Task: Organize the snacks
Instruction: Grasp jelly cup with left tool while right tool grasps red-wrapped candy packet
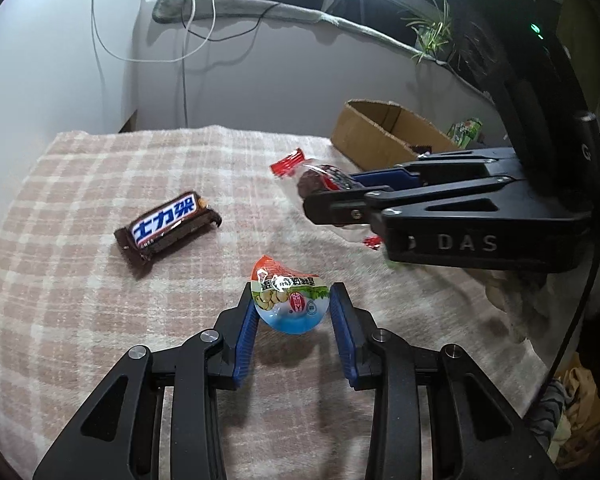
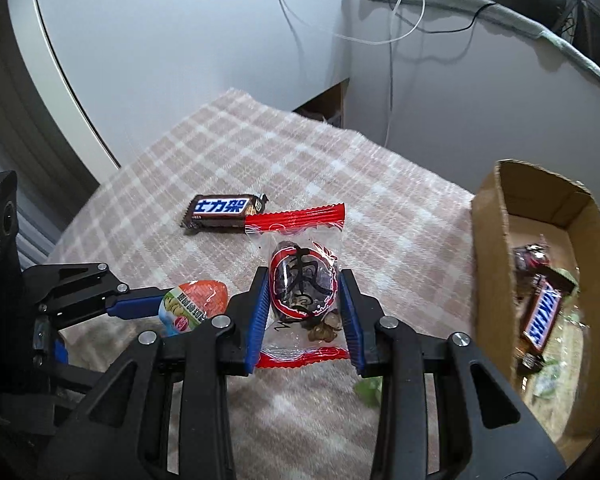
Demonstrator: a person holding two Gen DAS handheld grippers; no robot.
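Crinkly clear date packet, domed jelly cup

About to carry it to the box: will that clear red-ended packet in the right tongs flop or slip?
The packet is thin film with loose ends, so it will probably flop. The lumpy filling between the blue pads should resist slipping. It looks light.

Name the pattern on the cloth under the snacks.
Pink-and-white plaid cloth, clearest in the left wrist view.

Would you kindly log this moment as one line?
left gripper: shut on jelly cup | right gripper: shut on date packet | box: unreached
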